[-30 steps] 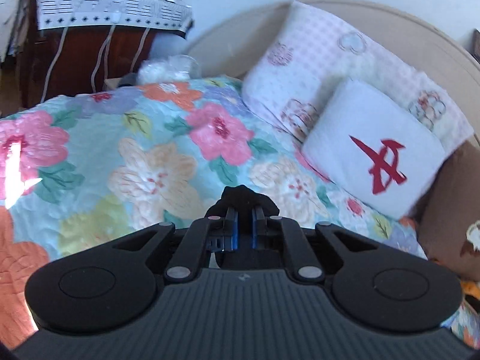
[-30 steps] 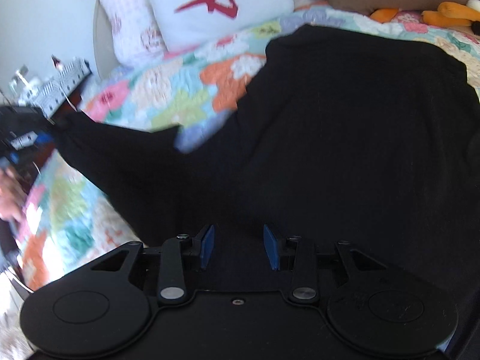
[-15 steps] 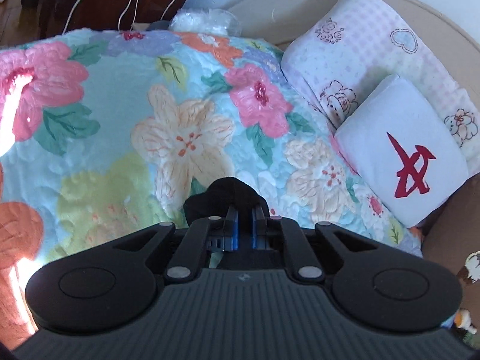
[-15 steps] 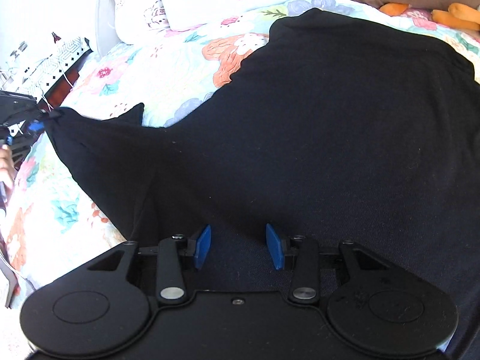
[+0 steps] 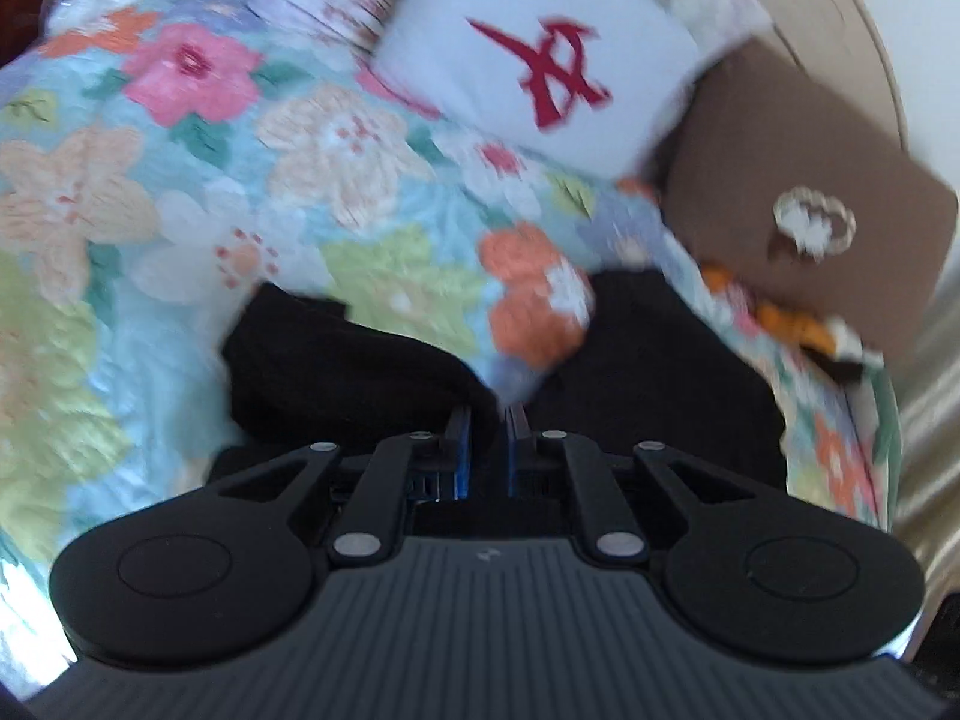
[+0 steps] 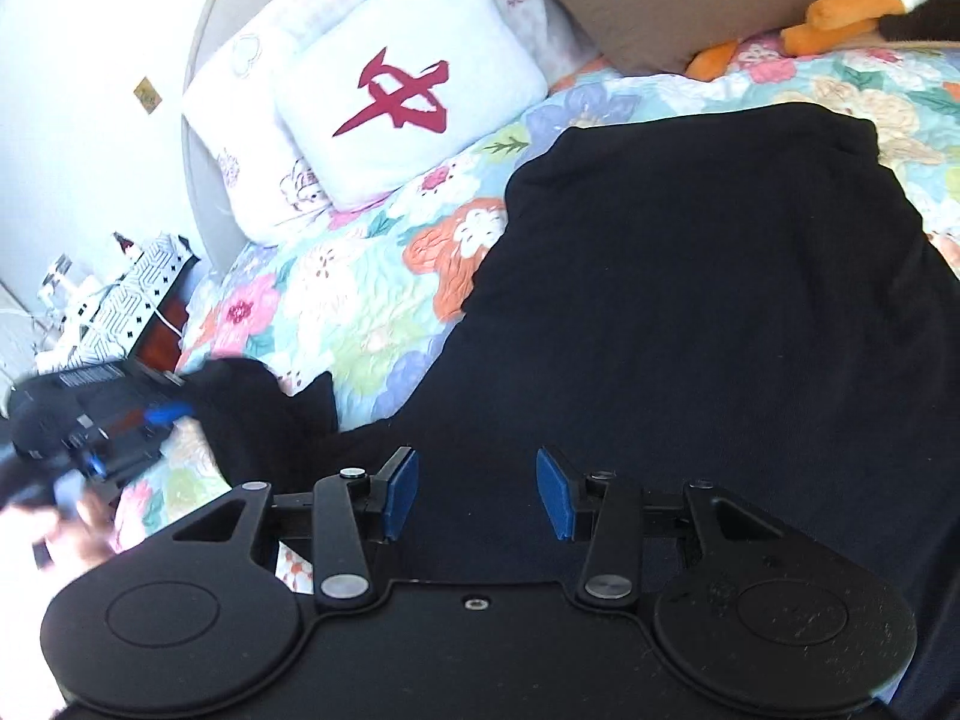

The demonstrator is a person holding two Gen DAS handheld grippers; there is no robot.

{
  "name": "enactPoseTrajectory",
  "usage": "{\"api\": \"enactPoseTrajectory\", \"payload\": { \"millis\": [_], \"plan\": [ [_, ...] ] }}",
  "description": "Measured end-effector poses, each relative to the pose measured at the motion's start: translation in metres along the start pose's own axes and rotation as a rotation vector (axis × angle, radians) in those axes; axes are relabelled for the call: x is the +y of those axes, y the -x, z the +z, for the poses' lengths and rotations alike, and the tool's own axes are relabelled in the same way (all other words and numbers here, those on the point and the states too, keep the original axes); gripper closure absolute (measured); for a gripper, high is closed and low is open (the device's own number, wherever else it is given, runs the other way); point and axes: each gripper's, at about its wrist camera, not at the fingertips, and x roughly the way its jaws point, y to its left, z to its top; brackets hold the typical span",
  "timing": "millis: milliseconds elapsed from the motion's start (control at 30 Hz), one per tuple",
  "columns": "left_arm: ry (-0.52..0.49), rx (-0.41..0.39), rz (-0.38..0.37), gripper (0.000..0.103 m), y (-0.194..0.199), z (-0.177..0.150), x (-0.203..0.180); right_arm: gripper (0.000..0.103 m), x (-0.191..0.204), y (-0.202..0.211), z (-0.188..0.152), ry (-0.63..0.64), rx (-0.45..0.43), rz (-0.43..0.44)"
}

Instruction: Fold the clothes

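A black garment (image 6: 690, 312) lies spread on the floral quilt (image 6: 360, 312) of a bed. Its sleeve (image 6: 264, 414) stretches out to the left. My left gripper (image 5: 487, 420) is shut on the black sleeve end (image 5: 360, 372); it also shows in the right wrist view (image 6: 162, 414), held by a hand at the bed's left side. My right gripper (image 6: 475, 489) is open, its blue pads (image 6: 401, 492) apart just over the garment's near part, holding nothing.
A white pillow with a red mark (image 6: 408, 96) and a patterned pillow (image 6: 252, 90) lean on the headboard. A brown cushion (image 5: 804, 192) and an orange plush toy (image 6: 840, 18) lie at the right. A nightstand with cables (image 6: 108, 306) stands left of the bed.
My left gripper has swung right and toward the garment's body, carrying the sleeve end inward; the sleeve now bunches instead of stretching taut. My right gripper stays open over the garment.
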Motion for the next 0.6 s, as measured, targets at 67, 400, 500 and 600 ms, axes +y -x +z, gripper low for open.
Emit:
{"api": "enactPoseTrajectory", "payload": {
  "millis": [67, 400, 500, 600],
  "plan": [
    [-0.04, 0.105, -0.098, 0.094, -0.016, -0.013, -0.017, 0.054, -0.001, 0.0, 0.002, 0.017, 0.005, -0.005],
    [0.147, 0.02, 0.085, 0.05, 0.015, 0.008, 0.049, 0.054, 0.044, -0.03, 0.021, 0.213, 0.042, 0.082],
    [0.289, -0.021, 0.107, 0.05, 0.02, 0.011, 0.085, 0.054, 0.071, -0.049, 0.027, 0.293, 0.053, 0.119],
    [0.35, -0.032, 0.156, 0.05, 0.018, 0.012, 0.113, 0.051, 0.098, -0.076, 0.03, 0.37, 0.09, 0.161]
  ]
}}
